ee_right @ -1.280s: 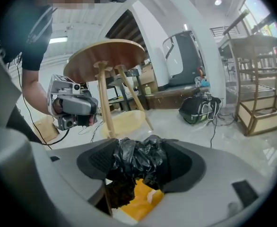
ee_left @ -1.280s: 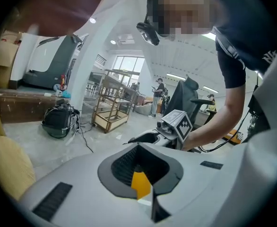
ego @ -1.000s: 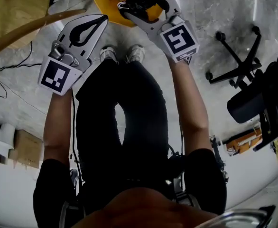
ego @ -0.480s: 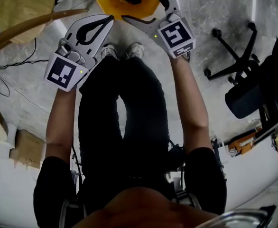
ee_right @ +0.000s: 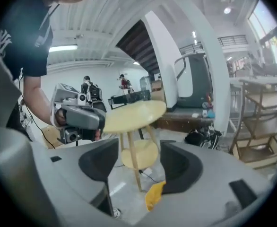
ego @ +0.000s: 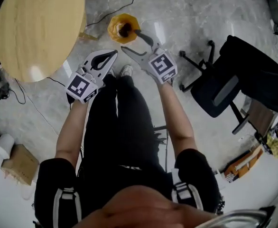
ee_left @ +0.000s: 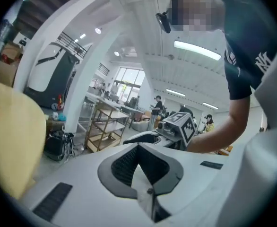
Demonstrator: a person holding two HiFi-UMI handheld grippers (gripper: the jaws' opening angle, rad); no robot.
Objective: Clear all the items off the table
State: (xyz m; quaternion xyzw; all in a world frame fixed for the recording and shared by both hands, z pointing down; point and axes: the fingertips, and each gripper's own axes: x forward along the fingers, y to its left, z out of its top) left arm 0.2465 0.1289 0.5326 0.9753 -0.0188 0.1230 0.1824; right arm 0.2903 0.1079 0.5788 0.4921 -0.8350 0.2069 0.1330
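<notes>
Withdrawn right tool (ego: 129, 39), jaws closing empty, hangs near item (ego: 125, 30) in orange bin (ego: 113, 26).

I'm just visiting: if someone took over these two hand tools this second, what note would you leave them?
Left gripper: jaws shut, empty.
Right gripper: jaws apart and closing, nothing between them, beside the yellow bin on the floor.
The bin holds a dark item.
Round wooden table: top looks bare.
Done: table apparently cleared.
Left: check its lower shelf.
</notes>
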